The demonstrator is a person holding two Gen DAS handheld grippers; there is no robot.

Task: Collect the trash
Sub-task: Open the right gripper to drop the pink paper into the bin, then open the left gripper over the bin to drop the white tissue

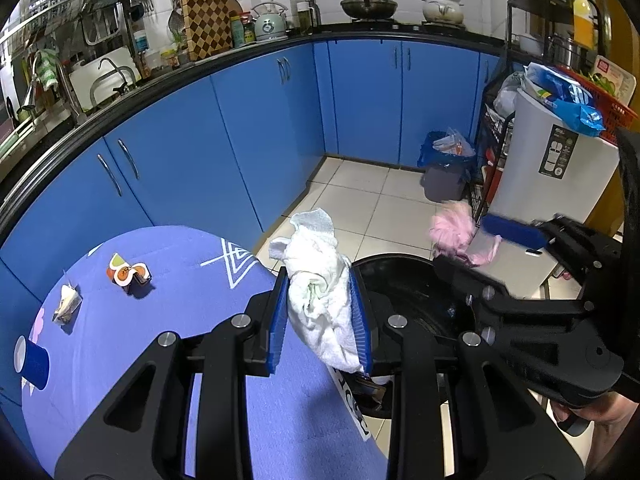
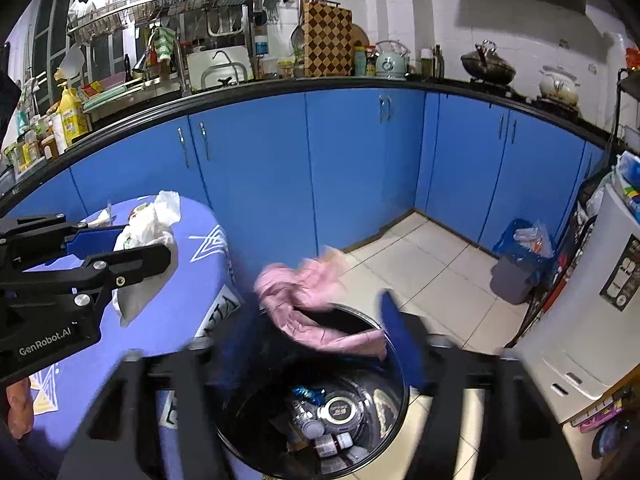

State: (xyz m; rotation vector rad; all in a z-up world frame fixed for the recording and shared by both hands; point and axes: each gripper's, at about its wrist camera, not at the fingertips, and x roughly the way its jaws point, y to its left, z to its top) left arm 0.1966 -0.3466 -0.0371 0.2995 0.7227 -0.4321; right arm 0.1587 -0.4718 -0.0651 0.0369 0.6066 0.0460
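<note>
My left gripper [image 1: 322, 316] is shut on a crumpled white tissue [image 1: 320, 276] above the edge of the blue-clothed table [image 1: 180, 276], beside the black trash bin [image 1: 404, 280]. My right gripper [image 2: 324, 320] is over the bin [image 2: 396, 396]; its jaws stand apart and blurred, with a pink crumpled wrapper [image 2: 308, 300] between them, hanging over the bin's rim. The pink wrapper [image 1: 456, 228] and right gripper [image 1: 476, 248] show in the left view. On the table lie an orange-white wrapper [image 1: 128, 274], a small paper scrap [image 1: 66, 304] and a blue cup [image 1: 32, 362]. The left gripper [image 2: 132, 246] with its tissue [image 2: 148, 232] shows in the right view.
The bin holds bottles and cans [image 2: 332, 420]. Blue kitchen cabinets [image 1: 260, 120] curve behind. A small grey bin with a blue bag [image 1: 446, 168] stands in the floor corner. A white appliance [image 1: 552, 176] with a red basket stands at the right.
</note>
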